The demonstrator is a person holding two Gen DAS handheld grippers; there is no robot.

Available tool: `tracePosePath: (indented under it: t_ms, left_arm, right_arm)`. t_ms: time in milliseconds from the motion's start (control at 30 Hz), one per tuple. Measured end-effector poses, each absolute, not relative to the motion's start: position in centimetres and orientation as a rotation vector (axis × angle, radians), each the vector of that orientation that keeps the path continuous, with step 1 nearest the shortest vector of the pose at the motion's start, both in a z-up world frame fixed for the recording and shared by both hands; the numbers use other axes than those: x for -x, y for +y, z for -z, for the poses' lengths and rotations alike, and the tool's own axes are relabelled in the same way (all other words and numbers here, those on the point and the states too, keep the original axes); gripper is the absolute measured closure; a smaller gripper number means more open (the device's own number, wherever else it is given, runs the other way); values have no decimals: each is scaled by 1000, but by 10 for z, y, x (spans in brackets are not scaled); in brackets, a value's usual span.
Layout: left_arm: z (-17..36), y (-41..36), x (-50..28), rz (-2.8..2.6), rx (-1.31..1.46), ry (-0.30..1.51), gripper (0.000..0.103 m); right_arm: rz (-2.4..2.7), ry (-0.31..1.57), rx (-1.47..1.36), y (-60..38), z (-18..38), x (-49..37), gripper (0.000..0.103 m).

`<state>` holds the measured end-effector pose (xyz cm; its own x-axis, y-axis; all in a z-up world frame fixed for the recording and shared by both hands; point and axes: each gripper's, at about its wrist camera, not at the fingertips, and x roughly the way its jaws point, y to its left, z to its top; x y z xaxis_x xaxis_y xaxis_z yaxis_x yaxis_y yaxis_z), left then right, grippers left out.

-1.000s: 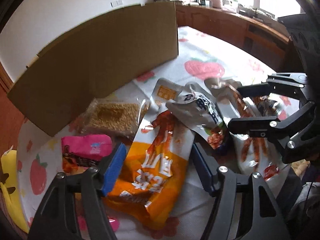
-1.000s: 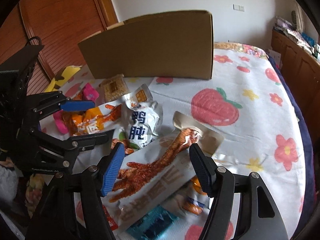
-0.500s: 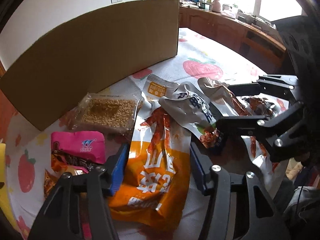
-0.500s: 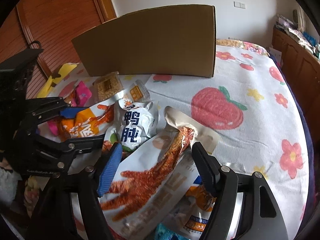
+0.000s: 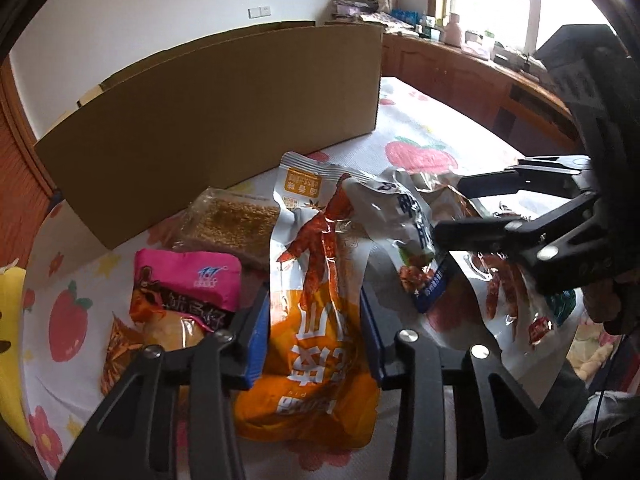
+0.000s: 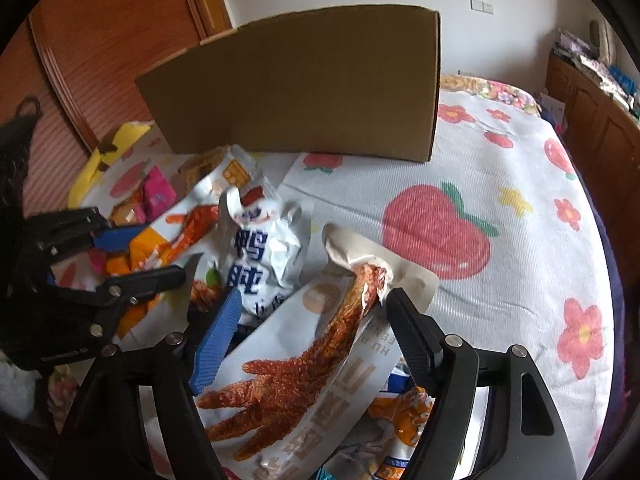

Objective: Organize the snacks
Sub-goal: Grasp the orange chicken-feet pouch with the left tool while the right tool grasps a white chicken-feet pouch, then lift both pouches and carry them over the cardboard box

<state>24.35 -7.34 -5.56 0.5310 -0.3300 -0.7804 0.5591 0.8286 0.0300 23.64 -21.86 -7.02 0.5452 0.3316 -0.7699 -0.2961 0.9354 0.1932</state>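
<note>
Snacks [image 5: 316, 280] lie heaped before the box [image 5: 224, 128]. Left tongs [image 5: 314, 332] gape around the orange bag. Right tongs [image 6: 308, 332] gape around the chicken-foot bag [image 6: 304, 368].

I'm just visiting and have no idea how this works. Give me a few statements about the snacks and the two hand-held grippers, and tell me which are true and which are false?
1. The left hand-held gripper straddles the orange snack bag. True.
2. The cardboard box lies flattened on the bedspread. False: it stands upright behind the snacks.
3. The right hand-held gripper is open around the white chicken-foot bag. True.
4. The pink packet sits inside the box. False: it lies on the bedspread, left of the orange bag.
5. The bedspread is plain blue. False: it is white with strawberries and flowers.
</note>
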Motion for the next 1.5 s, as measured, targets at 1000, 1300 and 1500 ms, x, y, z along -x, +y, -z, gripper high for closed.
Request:
tracePosePath:
  t_ms: [1000,1300,1500]
  left_arm:
    - [40,-25,-238,467,-118,766,64]
    - [24,-13,-231,444,-103,718,64]
    - [13,-15,-225,443,-99,696,64]
  right_arm:
    - [-292,937,26,-228,70,-245,64]
    - [-314,890,4,-224,55,-246,79]
    - [-324,828,25,-217,33,-235,80]
